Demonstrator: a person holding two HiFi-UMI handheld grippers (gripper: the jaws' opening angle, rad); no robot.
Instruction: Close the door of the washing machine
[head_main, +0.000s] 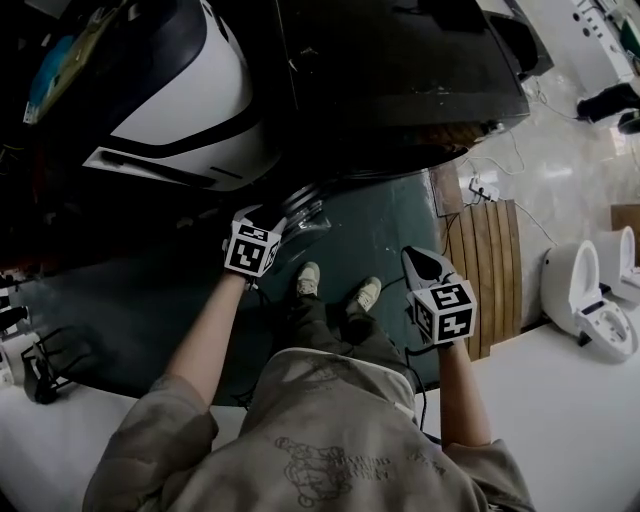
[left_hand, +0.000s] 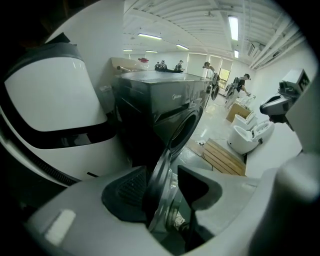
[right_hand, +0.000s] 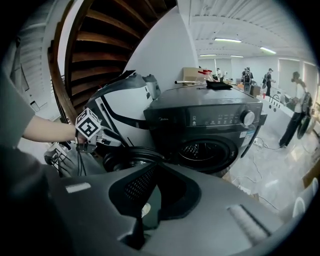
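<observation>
Left tongs (left_hand: 165, 190) are clamped on the rim of the door (left_hand: 169, 157), which stands wide open, left of the washing machine (right_hand: 210, 120) drum. Right tongs (right_hand: 149, 194) are pinched together, empty. Follow the hinge arc and don't twist the rim.

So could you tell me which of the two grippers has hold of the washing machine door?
The left gripper: its jaws clamp the door by its rim, while the right gripper is empty.

Pale glossy floor (head_main: 570, 170) fills the upper right. A slatted wooden pallet (head_main: 492, 270) lies centre right beside white toilets (head_main: 585, 295), under ceiling strip lights (left_hand: 233, 27).
</observation>
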